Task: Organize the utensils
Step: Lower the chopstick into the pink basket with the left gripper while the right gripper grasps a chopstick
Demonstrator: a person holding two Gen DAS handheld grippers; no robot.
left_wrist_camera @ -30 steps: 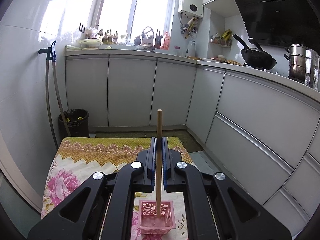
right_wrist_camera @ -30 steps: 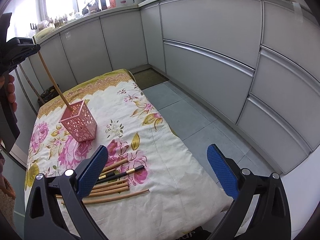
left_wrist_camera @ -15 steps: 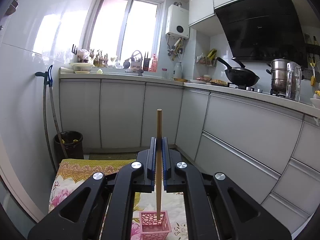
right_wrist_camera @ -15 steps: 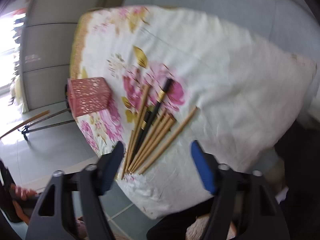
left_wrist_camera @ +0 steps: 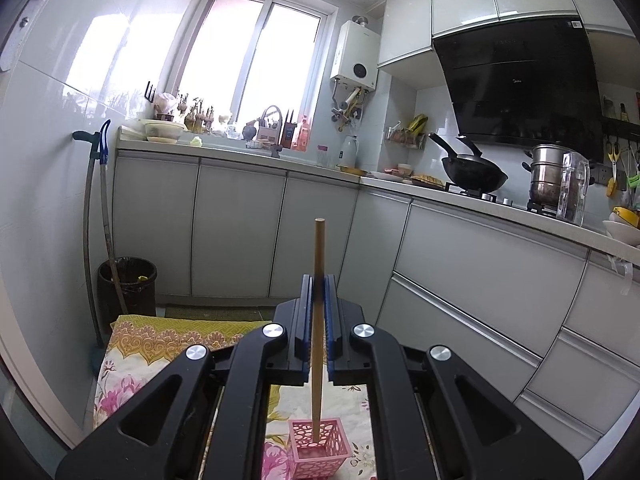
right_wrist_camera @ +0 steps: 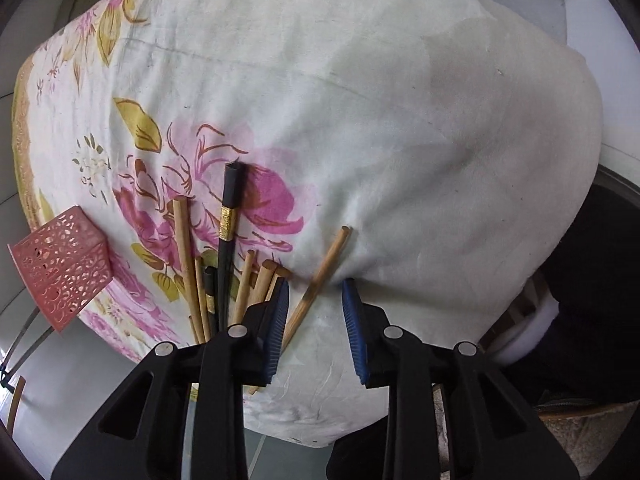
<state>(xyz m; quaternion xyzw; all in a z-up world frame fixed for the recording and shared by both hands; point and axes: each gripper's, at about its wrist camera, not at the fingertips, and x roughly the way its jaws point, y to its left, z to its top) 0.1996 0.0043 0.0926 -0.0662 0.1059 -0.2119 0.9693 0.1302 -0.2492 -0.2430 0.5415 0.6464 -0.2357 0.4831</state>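
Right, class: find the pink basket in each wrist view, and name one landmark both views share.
Left wrist view: pink basket at bottom centre, below the shut jaws, chopstick tip inside.
Right wrist view: pink basket at far left, tilted in the picture.
Shared landmark: floral cloth.

Floral cloth-covered surface point(right_wrist_camera: 400, 120), perhaps a table, with pink basket point(right_wrist_camera: 64, 266) and loose chopsticks point(right_wrist_camera: 224, 264) on it.

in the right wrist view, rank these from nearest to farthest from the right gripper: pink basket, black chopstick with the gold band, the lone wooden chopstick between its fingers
1. Lone wooden chopstick: lies between the open fingers of the right gripper, slanting up to the right.
2. Black chopstick: just left of the gripper, in the bundle, pointing away.
3. Pink basket: far left, at the cloth's edge.
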